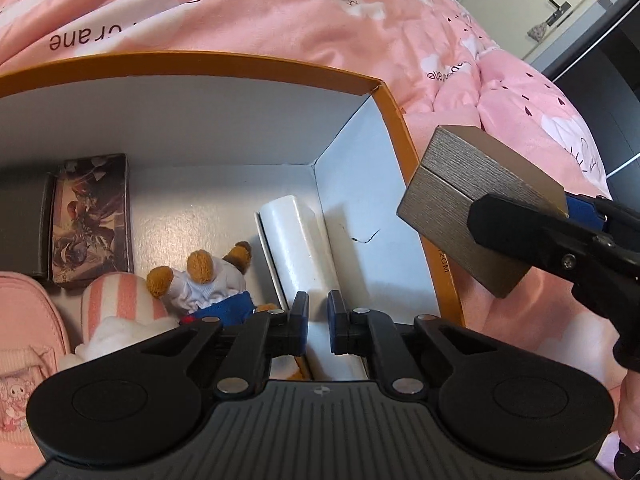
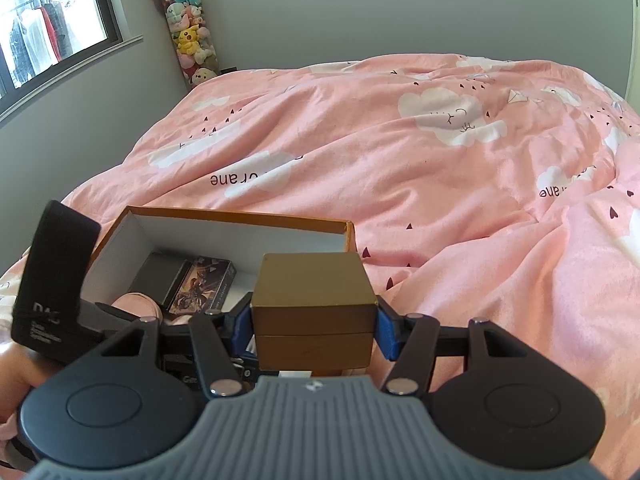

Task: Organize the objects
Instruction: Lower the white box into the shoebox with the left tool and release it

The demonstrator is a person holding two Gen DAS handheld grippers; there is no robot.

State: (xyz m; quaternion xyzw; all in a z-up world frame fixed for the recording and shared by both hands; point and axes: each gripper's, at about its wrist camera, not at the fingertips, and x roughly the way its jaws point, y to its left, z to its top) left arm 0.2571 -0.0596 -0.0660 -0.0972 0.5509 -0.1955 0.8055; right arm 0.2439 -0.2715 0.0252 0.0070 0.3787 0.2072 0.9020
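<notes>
Left view only: we list a bear (image 1: 208, 280), white tube (image 1: 296, 240) and card pack (image 1: 92, 216) in the orange box (image 1: 404, 128) — left gripper (image 1: 318, 320) pressed together, empty. Right gripper (image 2: 316, 330) pinches the gold case (image 2: 314, 300) above the box's edge. Right view only: pink duvet (image 2: 440, 184), window (image 2: 52, 24), plush column (image 2: 188, 32).

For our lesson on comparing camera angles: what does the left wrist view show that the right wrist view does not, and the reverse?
Only the left wrist view: a teddy bear, a white roll, and the left gripper, shut and empty.
Only the right wrist view: a window and a tube of plush toys.
Both: the orange box, and the gold box held in the right gripper.
</notes>
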